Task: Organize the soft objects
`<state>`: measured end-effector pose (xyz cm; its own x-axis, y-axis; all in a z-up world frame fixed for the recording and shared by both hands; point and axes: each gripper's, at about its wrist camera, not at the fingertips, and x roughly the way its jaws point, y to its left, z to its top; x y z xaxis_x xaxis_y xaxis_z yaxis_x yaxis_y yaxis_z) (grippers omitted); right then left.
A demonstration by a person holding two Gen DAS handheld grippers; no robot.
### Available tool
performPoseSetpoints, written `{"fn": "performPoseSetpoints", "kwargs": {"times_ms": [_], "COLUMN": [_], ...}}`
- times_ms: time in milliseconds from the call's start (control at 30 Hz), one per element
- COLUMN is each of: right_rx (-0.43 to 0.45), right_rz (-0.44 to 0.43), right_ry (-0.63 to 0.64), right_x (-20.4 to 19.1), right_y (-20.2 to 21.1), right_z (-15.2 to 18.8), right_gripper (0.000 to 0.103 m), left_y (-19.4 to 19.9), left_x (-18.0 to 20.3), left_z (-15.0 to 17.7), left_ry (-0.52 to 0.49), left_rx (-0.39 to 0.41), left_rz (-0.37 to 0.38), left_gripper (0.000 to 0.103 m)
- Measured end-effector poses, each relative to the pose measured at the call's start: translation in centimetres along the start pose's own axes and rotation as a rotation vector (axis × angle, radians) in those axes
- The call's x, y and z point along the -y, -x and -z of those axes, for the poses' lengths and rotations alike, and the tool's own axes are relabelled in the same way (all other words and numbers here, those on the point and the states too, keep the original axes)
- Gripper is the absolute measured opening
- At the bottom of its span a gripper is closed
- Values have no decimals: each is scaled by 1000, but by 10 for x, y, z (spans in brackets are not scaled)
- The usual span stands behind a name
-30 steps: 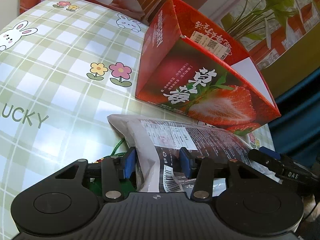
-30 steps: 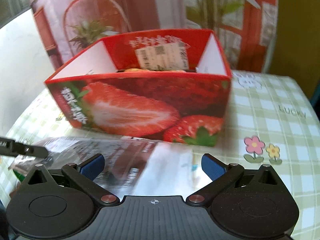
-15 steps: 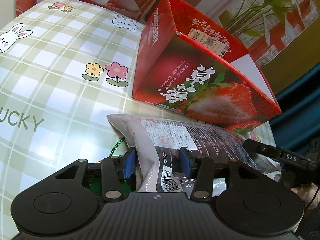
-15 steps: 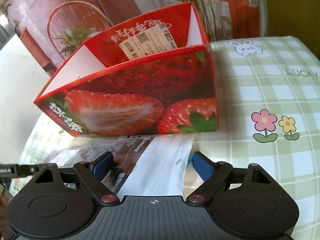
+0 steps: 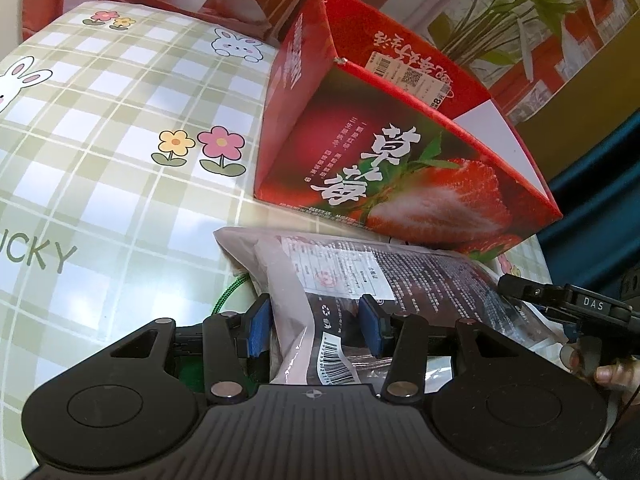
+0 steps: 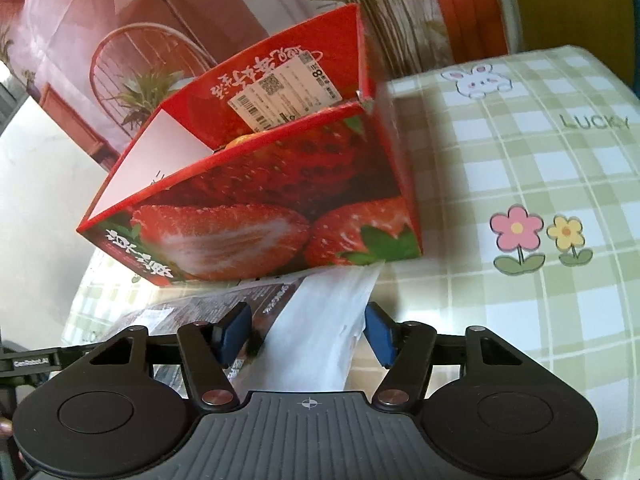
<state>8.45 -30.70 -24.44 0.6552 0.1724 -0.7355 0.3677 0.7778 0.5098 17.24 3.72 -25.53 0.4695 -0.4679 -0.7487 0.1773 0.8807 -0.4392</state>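
A soft dark plastic packet (image 5: 360, 276) with a white label lies on the checked tablecloth in front of a red strawberry box (image 5: 400, 152). My left gripper (image 5: 316, 324) is shut on the packet's near end. In the right wrist view the packet's pale other end (image 6: 320, 320) lies between the pads of my right gripper (image 6: 306, 332), whose jaws stand apart on either side of it. The open box (image 6: 256, 200) stands just behind, with something orange barely showing inside.
The green-and-white checked tablecloth (image 5: 100, 140) with flower and rabbit prints stretches to the left of the box. A green cord (image 5: 228, 292) lies under the packet. The right tool (image 5: 568, 304) shows at the left view's right edge. Plants and red furniture stand behind.
The right gripper has narrowed around the packet's pale end and tilted, with the box swinging in its view. The left gripper kept its hold, shifting slightly.
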Motion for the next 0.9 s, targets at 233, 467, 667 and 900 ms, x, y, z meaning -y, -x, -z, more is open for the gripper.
{"fn": "performPoseSetpoints", "kwargs": {"times_ms": [233,467,667,900], "right_rx": [-20,5,15,-55], "right_rz": [-19,-23,-53,8], "right_ry": [-30,33,92,139], "right_x": [2,-7,-12,-8], "right_y": [-8,10,27,16], "right_z": [-3,-11,-18,-18], "right_gripper": [60,53,41,27], "left_y": [2,19,28,10], "left_x": [5,11,23,12], "left_z": [-6,-13,-17,-15], "left_ry": [-26,-65,-132,-137], "left_rx": [15,75,99,5], "left_rz": [5,73,92,75], "left_gripper": [50,47,47,47]}}
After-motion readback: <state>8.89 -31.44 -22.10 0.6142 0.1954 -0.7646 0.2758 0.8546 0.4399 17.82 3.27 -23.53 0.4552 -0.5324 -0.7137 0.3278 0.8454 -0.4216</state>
